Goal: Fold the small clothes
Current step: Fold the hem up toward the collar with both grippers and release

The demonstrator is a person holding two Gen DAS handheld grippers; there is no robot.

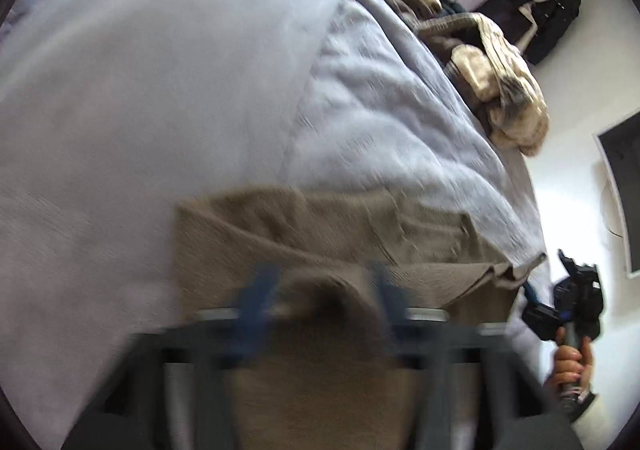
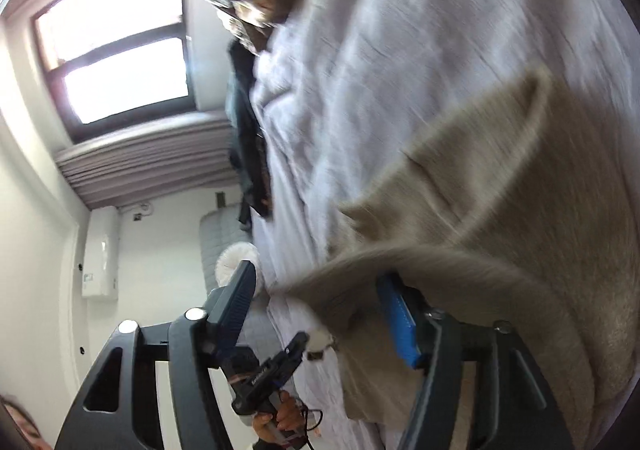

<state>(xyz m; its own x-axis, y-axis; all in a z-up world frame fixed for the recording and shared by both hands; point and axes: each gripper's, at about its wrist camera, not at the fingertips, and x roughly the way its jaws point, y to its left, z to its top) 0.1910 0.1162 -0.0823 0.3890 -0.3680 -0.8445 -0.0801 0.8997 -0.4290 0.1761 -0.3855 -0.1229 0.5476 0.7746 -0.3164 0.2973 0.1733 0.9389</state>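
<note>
Both claws are being held wide apart: left claw [image 1: 320, 306] and right claw [image 2: 320, 298], nothing pinched. The tan garment [image 1: 340, 234] is lying draped between their fingers on the lilac bedspread [image 1: 140, 110], near the bed edge.

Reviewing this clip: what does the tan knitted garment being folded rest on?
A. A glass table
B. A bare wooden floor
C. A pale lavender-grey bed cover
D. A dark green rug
C: in the left wrist view the tan knitted garment lies spread on the pale lavender-grey bed cover, whose fabric shows beside and beyond it.
</note>
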